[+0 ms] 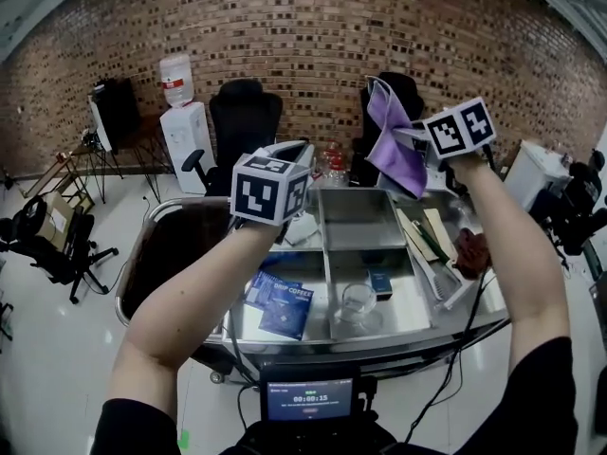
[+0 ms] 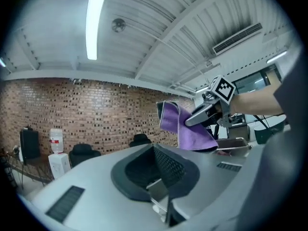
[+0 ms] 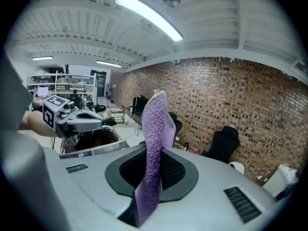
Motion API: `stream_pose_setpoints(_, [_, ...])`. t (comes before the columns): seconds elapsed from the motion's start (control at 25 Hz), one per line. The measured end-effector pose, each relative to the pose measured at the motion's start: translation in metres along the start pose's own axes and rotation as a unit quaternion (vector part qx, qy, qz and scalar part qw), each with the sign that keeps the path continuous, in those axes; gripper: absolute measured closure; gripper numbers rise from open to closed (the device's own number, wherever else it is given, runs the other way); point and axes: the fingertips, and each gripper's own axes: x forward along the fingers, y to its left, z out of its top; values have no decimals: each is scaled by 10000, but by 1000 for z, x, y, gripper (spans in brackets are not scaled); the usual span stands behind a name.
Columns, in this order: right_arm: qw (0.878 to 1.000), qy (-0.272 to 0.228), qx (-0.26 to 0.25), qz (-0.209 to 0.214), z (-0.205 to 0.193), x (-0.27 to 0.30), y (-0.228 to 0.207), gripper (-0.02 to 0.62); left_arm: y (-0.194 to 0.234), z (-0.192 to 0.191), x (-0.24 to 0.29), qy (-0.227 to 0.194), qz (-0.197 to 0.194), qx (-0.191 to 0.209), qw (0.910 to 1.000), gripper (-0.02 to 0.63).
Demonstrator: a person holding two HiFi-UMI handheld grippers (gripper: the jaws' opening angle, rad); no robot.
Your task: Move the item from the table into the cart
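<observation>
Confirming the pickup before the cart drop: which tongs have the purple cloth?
The right tongs, shut on the purple cloth; the left tongs are shut with nothing between them.

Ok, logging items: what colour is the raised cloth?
Purple; the cloth shows best in the right gripper view.

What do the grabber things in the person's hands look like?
The left gripper and right gripper are smooth grey shells with dark, ridged insides. Each carries a white cube printed with black square markers. The person wears black sleeves.
</observation>
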Motion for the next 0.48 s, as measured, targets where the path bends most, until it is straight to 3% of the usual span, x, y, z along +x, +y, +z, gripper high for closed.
stream_pose_setpoints(0.08, [9996,285,-78,49,-11,15,-3,581,-1,-3,4,-15,27,108,9999,604])
stream_pose_setpoints(0.24, [9967,724,-111,342,-35,50,0,581,2,-14,10,-79,26,-77,9999,604])
stream_pose_setpoints(0.48, [9819,1650,-97,921,-92,97,12,581,12,-49,17,21,41,-323,9995,604])
